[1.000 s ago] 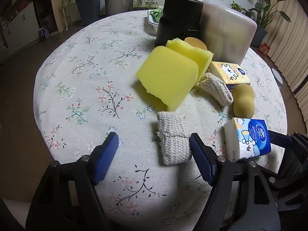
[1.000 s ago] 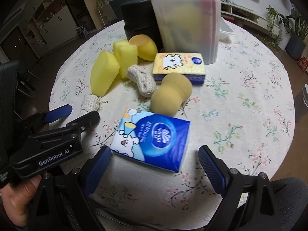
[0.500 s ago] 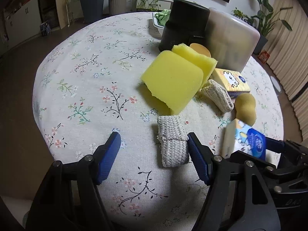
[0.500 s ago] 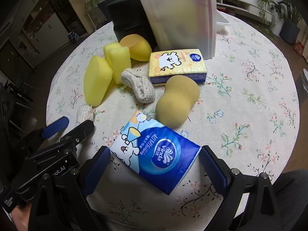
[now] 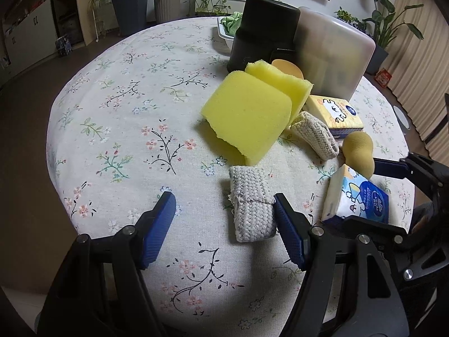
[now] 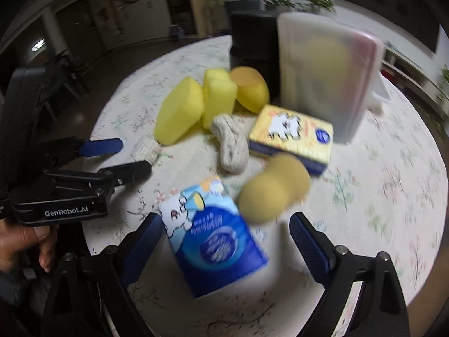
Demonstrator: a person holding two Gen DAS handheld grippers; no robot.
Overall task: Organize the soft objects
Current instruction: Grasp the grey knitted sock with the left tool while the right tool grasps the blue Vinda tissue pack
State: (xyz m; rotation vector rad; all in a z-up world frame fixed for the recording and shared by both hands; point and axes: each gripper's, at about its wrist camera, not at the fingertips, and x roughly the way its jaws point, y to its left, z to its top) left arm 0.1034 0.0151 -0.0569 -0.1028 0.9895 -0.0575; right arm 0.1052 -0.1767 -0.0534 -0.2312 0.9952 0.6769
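Observation:
A grey knit cloth roll point(image 5: 251, 205) lies on the flowered tablecloth point(image 5: 126, 106) between the fingers of my left gripper point(image 5: 226, 226), close against the right pad; the jaws stand open. A blue tissue pack point(image 6: 216, 238) sits tilted between the fingers of my right gripper point(image 6: 226, 240), whose jaws are closing. The left pad is at the pack's edge and the right pad is well clear of it. The right wrist view is blurred. The left wrist view shows the same blue pack point(image 5: 356, 196) tipped up on one edge.
Two yellow sponges point(image 5: 247, 118), a second knit roll point(image 5: 314, 137), a yellow tissue pack point(image 5: 334, 112), a tan gourd-shaped sponge point(image 5: 359, 151) and an orange sponge point(image 6: 248, 88) lie mid-table. Behind them stand a translucent lidded box point(image 5: 331, 56) and a black container point(image 5: 263, 36).
The right gripper has rolled, and the blue pack has gone from lying flat to tipped up and lengthwise between its fingers. The left gripper has stayed over the knit roll.

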